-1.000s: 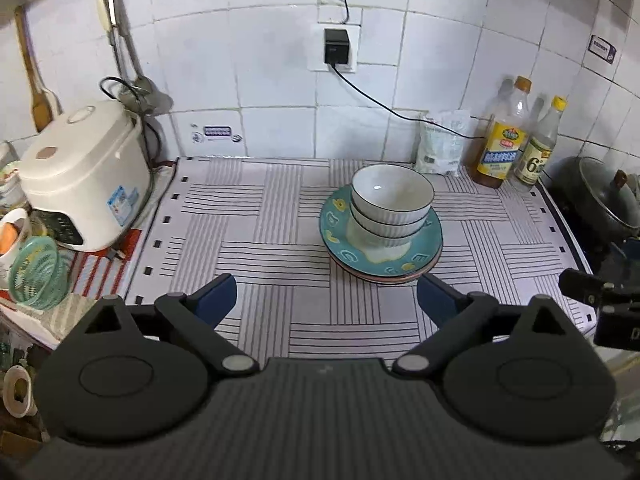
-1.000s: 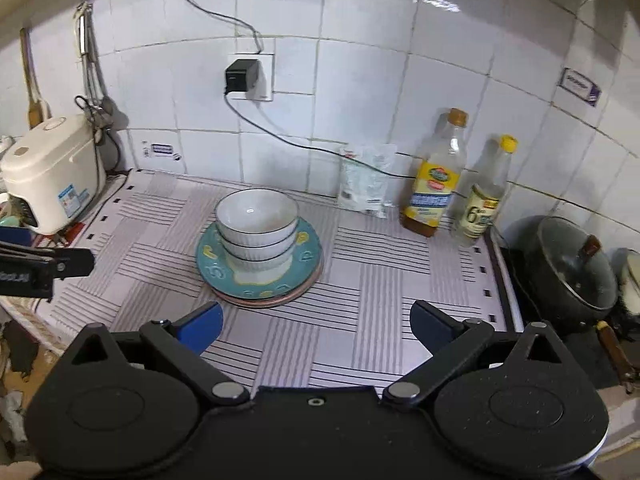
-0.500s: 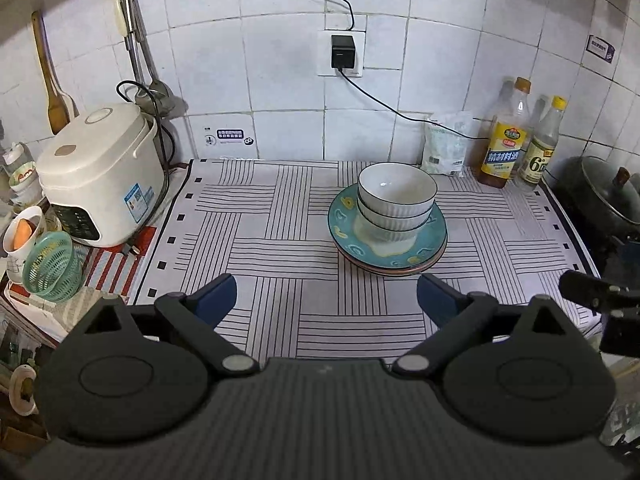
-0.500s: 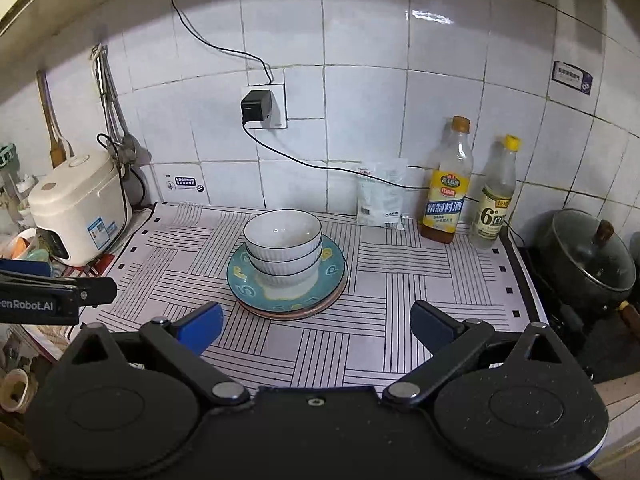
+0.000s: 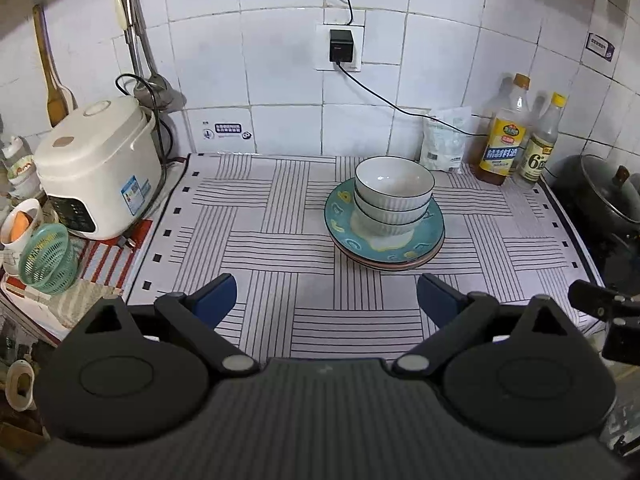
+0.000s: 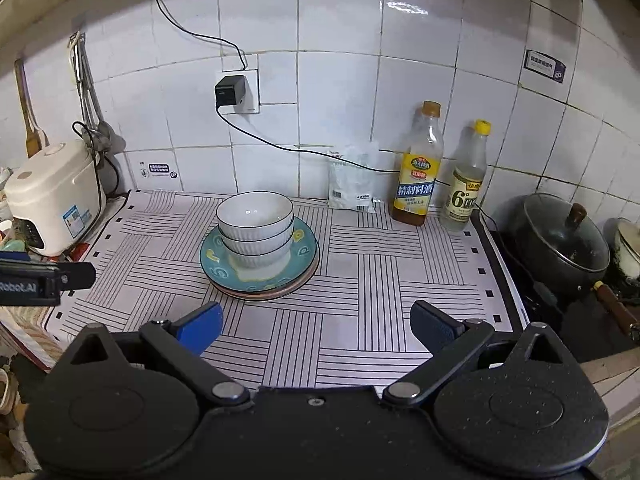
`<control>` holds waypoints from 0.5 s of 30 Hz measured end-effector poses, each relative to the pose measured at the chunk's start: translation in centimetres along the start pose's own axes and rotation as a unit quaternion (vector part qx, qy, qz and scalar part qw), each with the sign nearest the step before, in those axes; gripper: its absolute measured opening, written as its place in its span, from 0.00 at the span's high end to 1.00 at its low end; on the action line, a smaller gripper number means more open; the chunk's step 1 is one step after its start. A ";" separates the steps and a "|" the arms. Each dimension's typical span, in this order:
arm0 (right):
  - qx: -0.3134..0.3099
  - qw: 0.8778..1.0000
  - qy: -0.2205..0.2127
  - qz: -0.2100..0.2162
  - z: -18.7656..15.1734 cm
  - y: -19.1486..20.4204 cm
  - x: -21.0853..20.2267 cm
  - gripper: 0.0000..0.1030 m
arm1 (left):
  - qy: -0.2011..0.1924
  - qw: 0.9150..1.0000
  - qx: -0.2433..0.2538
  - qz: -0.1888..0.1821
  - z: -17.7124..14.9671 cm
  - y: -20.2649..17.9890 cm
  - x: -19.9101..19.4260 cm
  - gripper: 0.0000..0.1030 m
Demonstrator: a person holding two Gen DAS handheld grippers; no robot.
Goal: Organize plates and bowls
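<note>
White-tiled kitchen wall behind a counter covered by a striped mat (image 5: pixel 280 248), wall socket with black plug (image 5: pixel 341 46) and its cable running down toward the bottles. Stack of white ribbed bowls (image 5: pixel 394 196), three nested, sits on a teal patterned plate (image 5: pixel 430 236), which lies on top of more plates, a pinkish rim showing underneath; whole stack rests on the mat, right of centre in the left wrist view, left of centre in the right wrist view (image 6: pixel 256 224). Left gripper (image 5: pixel 326 300) hangs over the near edge of the mat, blue-padded fingers spread wide, nothing between them, well short of the stack. Right gripper (image 6: pixel 316 322) likewise spread wide and empty, stack ahead and slightly left of its left finger, apart from it. Each gripper's tip pokes into the other's view: black part at the right edge of the left view, black part with white lettering at the left edge of the right view. White rice cooker (image 5: pixel 98 168) on the left beside the mat, green mesh basket (image 5: pixel 48 254) in front of it, wooden spatula and ladles hanging on the wall above. Two bottles (image 6: pixel 418 168) and a white packet (image 6: pixel 354 180) stand against the wall behind the stack, to its right. Dark lidded pot (image 6: pixel 560 240) on the stove at far right.
</note>
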State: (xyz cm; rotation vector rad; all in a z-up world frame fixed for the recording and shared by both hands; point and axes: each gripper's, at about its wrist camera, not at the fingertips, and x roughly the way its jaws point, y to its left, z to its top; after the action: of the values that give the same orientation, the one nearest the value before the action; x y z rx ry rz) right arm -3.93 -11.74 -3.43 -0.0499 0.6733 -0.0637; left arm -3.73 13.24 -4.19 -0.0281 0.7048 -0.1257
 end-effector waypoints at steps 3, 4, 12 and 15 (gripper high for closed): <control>-0.002 1.000 0.002 -0.005 -0.1 0.1 0.1 0.01 | -0.005 1.000 -0.005 0.008 -0.1 -0.1 -0.2 0.05; -0.002 1.000 0.002 -0.005 -0.2 0.1 0.2 0.01 | -0.004 1.000 -0.007 0.010 -0.1 -0.1 -0.3 0.05; 0.001 1.000 0.009 -0.014 -0.4 -0.1 0.8 0.01 | -0.012 1.000 -0.002 0.012 -0.2 0.2 -0.4 0.04; 0.001 1.000 0.010 -0.011 -0.4 -0.2 1.0 0.01 | -0.013 1.000 0.000 0.016 -0.3 0.1 -0.4 0.04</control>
State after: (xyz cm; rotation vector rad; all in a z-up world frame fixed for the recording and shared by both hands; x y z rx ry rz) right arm -3.45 -12.01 -4.37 -0.0541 0.6932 -0.0868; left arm -4.20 13.44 -4.18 -0.0194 0.6783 -0.0943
